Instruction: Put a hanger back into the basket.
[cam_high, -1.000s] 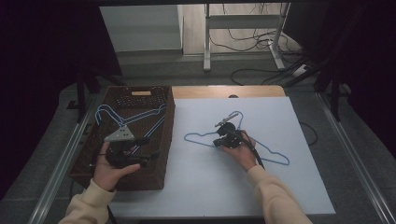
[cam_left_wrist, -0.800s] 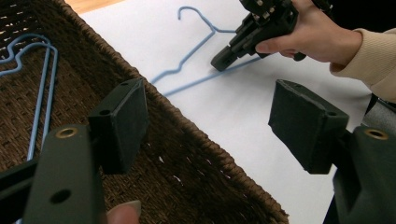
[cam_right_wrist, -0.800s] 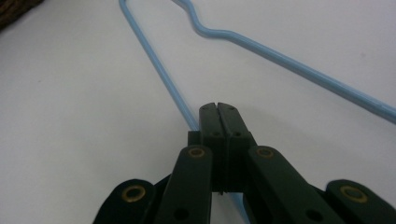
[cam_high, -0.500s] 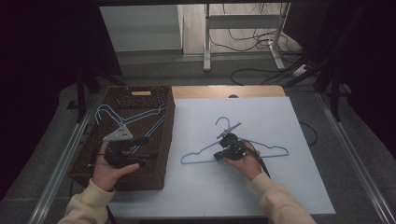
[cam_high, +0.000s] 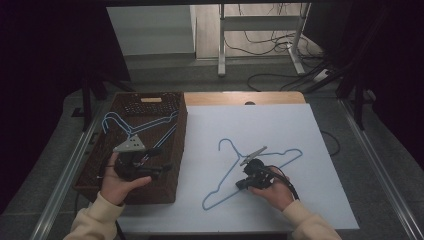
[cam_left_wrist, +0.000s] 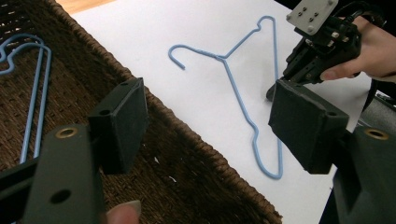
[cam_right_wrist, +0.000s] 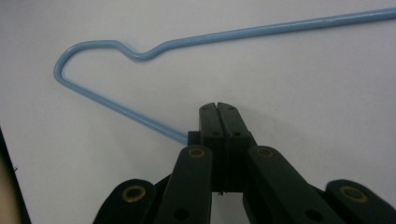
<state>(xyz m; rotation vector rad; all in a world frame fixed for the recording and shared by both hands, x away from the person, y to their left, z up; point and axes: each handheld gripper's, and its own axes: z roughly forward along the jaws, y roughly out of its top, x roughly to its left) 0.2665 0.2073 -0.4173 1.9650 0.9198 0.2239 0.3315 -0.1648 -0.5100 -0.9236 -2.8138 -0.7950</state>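
A blue wire hanger (cam_high: 260, 167) lies flat on the white sheet (cam_high: 320, 150), its bottom bar pinched in the fully closed right gripper (cam_right_wrist: 218, 116). The left gripper (cam_left_wrist: 205, 126) hovers over the wicker basket (cam_high: 165, 180), jaws wide apart, holding nothing.

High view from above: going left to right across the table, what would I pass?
Brown woven wicker basket with blue wire hangers inside → left tool over it → blue wire hanger on white sheet → right tool gripping it.
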